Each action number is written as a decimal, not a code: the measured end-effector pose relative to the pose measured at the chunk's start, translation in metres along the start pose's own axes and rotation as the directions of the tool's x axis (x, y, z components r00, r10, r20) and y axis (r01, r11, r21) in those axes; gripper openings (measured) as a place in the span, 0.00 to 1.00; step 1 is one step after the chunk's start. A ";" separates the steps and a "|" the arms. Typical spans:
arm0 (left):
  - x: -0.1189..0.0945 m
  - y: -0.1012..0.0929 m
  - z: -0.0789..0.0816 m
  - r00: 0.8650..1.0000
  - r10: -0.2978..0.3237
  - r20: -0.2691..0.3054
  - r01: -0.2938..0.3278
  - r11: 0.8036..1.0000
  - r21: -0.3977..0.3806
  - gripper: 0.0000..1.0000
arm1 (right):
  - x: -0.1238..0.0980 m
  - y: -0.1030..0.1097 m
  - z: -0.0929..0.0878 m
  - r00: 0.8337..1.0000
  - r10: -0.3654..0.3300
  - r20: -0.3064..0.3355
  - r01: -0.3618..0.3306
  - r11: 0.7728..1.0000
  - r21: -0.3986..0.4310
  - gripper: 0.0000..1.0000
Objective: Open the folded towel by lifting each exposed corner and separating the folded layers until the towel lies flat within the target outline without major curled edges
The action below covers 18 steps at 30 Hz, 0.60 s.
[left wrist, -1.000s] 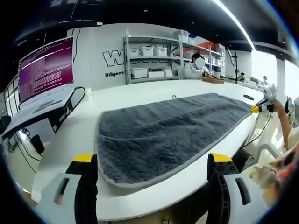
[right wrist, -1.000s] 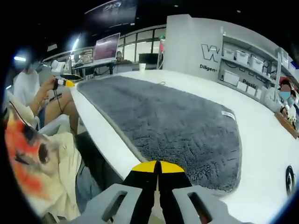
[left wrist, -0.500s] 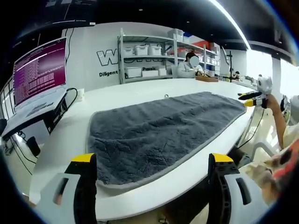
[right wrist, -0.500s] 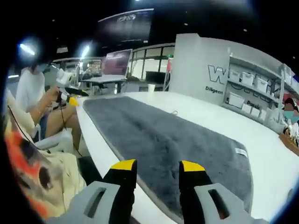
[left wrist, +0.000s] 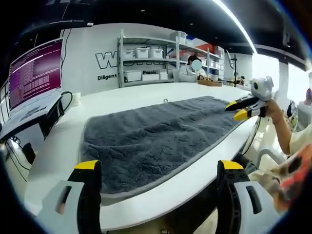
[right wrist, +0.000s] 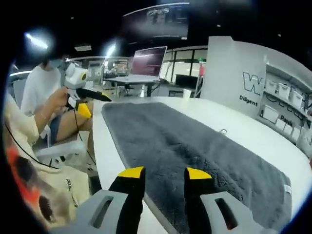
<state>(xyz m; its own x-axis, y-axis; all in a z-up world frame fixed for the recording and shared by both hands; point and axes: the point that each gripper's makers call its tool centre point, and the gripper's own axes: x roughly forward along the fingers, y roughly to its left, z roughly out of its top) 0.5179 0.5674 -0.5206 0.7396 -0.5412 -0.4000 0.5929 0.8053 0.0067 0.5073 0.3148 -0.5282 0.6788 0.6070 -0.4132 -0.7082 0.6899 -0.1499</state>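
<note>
The towel [left wrist: 156,136] lay spread along the white counter [left wrist: 126,97], a long grey strip with a paler hem, its pile a little rumpled but no corner visibly turned up. One long edge ran close beside the counter's near rim. No outline could be made out around it.

In the left gripper view the left tongs [left wrist: 158,170] stood wide apart at the towel's near end, off the counter edge, with nothing between them. Past the towel's far end the right tongs [left wrist: 240,108] showed, parted, just off the towel's corner, held in a hand [left wrist: 270,109].

In the right gripper view the right tongs [right wrist: 165,173] were a little apart, empty, over the towel's [right wrist: 195,151] long edge near its end. At the towel's opposite end the left tongs [right wrist: 90,100] were seen in a hand [right wrist: 61,97], beside the counter [right wrist: 253,131] rim, jaws spread. A small loop [right wrist: 223,131] sat on the towel's far long edge, and a label [right wrist: 286,188] at its corner. A person [right wrist: 39,92] in a white top sat beyond that end.

Behind the towel, in the left gripper view, stood shelves [left wrist: 151,61] with bins, a wall with large lettering [left wrist: 109,61], a seated person [left wrist: 192,70] and, to the towel's left, a laptop [left wrist: 31,80] with a purple screen.
</note>
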 end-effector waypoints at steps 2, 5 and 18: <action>0.003 -0.004 0.001 1.000 -0.005 0.005 0.005 1.000 -0.003 0.96 | 0.006 0.004 -0.003 1.000 0.003 -0.017 -0.004 1.000 -0.011 0.25; 0.008 -0.007 0.003 1.000 0.003 0.014 -0.003 1.000 -0.008 0.94 | 0.010 0.000 -0.009 0.998 -0.030 -0.055 0.028 0.999 -0.027 0.22; 0.050 0.000 0.002 0.992 0.123 -0.028 -0.125 0.991 -0.044 0.93 | 0.012 0.004 -0.025 0.994 -0.040 -0.098 0.038 0.999 -0.022 0.13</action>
<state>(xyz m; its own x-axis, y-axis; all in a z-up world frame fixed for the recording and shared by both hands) 0.5554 0.5400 -0.5386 0.7980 -0.4307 -0.4215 0.4815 0.8763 0.0163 0.5077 0.3146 -0.5564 0.6844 0.5376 -0.4926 -0.6859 0.7038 -0.1849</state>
